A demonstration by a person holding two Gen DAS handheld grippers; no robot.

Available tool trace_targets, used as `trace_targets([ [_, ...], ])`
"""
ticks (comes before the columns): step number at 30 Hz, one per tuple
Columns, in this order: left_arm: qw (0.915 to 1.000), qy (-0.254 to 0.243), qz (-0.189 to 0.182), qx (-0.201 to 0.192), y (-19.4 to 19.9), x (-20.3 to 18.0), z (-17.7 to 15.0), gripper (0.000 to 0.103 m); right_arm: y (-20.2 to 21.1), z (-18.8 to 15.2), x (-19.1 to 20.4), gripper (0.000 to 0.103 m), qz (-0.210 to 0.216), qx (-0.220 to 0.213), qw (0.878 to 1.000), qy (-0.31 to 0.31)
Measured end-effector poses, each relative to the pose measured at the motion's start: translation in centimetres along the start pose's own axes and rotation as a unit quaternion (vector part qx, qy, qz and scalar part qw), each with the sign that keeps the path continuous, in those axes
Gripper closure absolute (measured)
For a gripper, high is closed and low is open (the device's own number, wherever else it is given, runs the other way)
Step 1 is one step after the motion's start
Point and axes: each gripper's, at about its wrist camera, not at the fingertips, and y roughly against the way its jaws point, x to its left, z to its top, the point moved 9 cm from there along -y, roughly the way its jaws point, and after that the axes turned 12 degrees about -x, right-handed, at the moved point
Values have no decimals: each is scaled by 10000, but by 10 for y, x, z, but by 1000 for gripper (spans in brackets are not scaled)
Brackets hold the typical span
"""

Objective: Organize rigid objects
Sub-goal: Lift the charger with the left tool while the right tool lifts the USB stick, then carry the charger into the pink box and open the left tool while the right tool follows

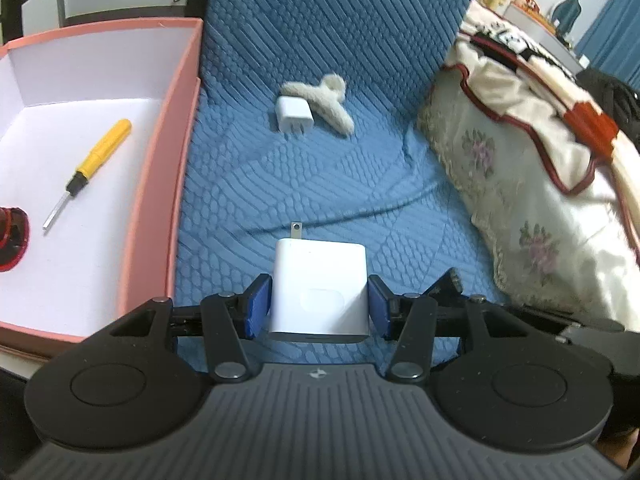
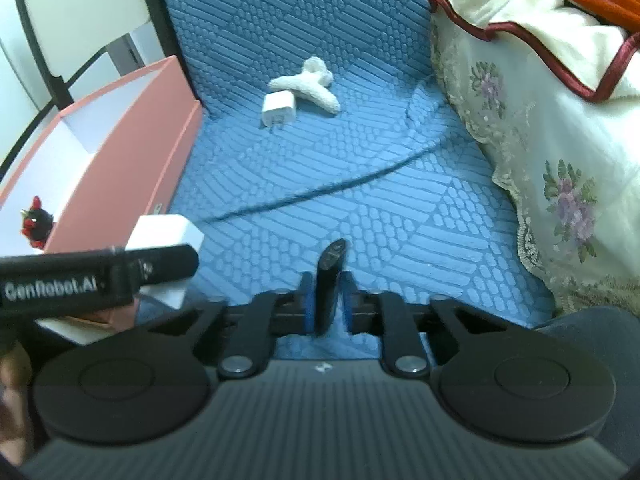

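Observation:
My left gripper [image 1: 319,306] is shut on a large white charger [image 1: 319,288], held over the blue quilted seat just right of the pink box [image 1: 160,184]. The charger also shows in the right wrist view [image 2: 164,236], behind the left gripper's black body. My right gripper [image 2: 328,300] is shut on a thin dark flat object [image 2: 330,280], standing upright between the blue pads. A small white charger [image 1: 293,114] lies further back against a fluffy white hair clip [image 1: 326,102]; both show in the right wrist view, charger [image 2: 278,109] and clip [image 2: 310,84].
The pink box holds a yellow-handled screwdriver [image 1: 90,168] and a red-and-black item [image 1: 12,236], also seen in the right wrist view [image 2: 36,222]. A floral cream cushion [image 1: 520,184] with a blanket bounds the seat on the right. The blue backrest [image 1: 320,20] rises behind.

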Motion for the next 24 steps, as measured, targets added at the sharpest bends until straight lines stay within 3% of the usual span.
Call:
trace_targets([
  [3, 9999, 94, 32, -100, 7, 8, 9, 46, -6, -1, 2, 90, -26, 13, 10000, 67],
  [15, 9997, 113, -57, -205, 20, 16, 10, 46, -12, -1, -22, 91, -83, 62, 9981, -605],
  [24, 9995, 88, -104, -277, 29, 20, 26, 46, 3, 23, -6, 91, -31, -173, 9992, -372],
])
